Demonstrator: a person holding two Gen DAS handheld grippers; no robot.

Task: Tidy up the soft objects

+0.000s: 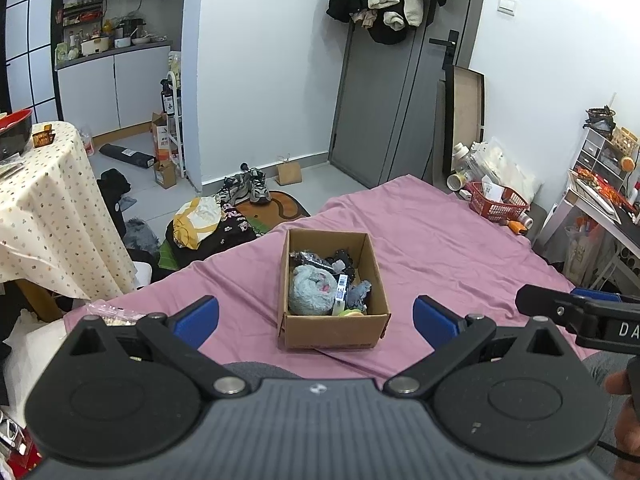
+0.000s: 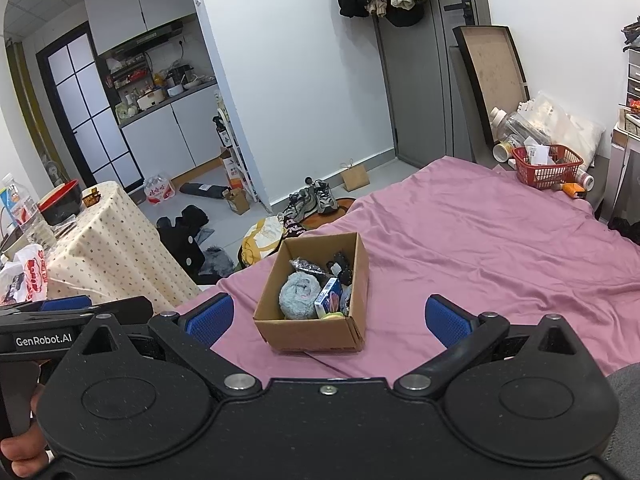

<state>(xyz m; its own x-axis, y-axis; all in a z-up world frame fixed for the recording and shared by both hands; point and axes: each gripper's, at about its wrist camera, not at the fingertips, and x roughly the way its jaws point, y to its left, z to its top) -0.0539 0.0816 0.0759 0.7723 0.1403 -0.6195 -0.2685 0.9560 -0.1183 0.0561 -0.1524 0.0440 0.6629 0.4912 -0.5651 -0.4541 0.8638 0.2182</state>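
Note:
A small cardboard box sits on the pink bedsheet, close in front of both grippers. Inside lie a fluffy grey-blue soft item, a dark bundle, a small blue-and-white carton and something yellow-green at the front. My left gripper is open, its blue pads wide apart with nothing between them. My right gripper is open too and holds nothing. Both hover just short of the box.
A red basket stands at the bed's far right corner. Clothes, a yellow-white bag and sneakers lie on the floor left of the bed. A cloth-covered table stands at left. A person's hand grips a handle.

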